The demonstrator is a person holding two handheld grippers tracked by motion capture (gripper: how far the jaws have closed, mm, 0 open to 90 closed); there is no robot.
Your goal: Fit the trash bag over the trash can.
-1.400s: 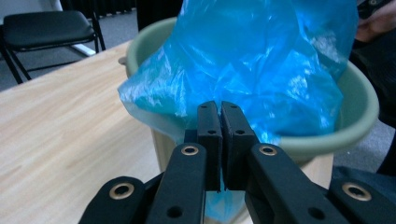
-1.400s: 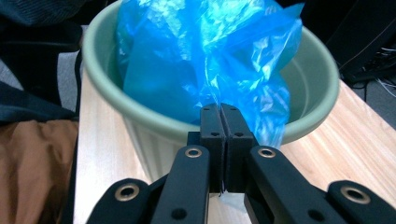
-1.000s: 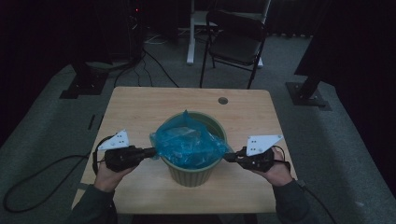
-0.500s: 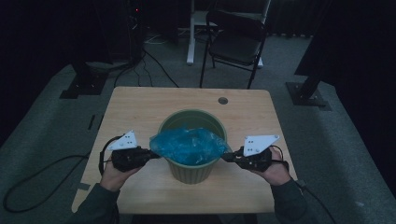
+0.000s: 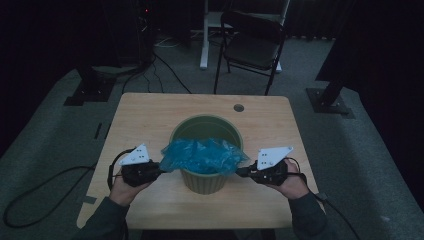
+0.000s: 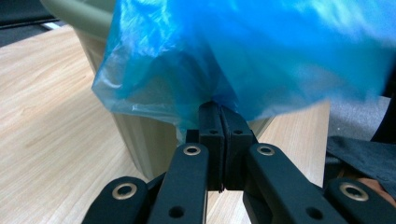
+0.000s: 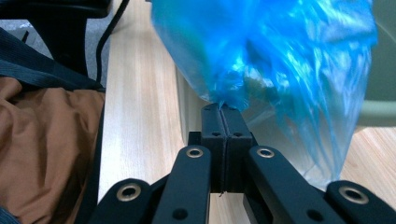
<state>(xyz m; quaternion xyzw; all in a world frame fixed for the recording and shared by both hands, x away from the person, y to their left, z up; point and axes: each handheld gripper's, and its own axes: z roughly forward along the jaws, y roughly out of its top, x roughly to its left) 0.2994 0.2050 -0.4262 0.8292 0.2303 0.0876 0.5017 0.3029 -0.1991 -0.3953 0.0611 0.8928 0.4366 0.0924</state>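
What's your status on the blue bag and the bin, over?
Left tongs shut on blue bag; right tongs shut on its opposite edge. Bag stretched over near half of green bin, far half uncovered. Nothing in the way on table.

The green bin (image 5: 206, 150) and the blue bag (image 5: 202, 156) stretched over its near rim block the middle; the far table (image 5: 150, 112) lies bare
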